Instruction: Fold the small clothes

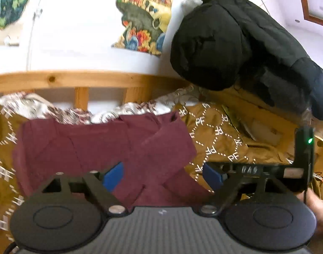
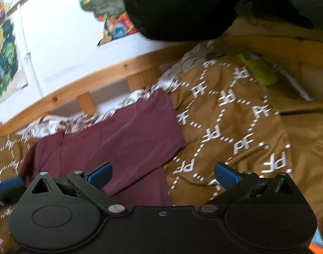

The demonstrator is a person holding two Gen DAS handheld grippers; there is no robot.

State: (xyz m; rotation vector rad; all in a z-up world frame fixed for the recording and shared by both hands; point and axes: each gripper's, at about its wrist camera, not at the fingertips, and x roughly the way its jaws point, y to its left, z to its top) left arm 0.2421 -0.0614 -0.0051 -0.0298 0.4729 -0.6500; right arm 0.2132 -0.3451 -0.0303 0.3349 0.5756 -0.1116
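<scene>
Maroon garment [image 1: 106,148] lies partly folded on the brown bedspread [image 1: 220,135], 12 o'clock of both tools. Left hand-held gripper [image 1: 161,172] and right hand-held gripper [image 2: 162,174] both spread apart, empty. Risk: pinching the bedspread along with the garment, or the crossed sleeves slipping undone.

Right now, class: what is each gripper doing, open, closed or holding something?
Left gripper: open, empty, over the maroon garment.
Right gripper: open, empty.
</scene>
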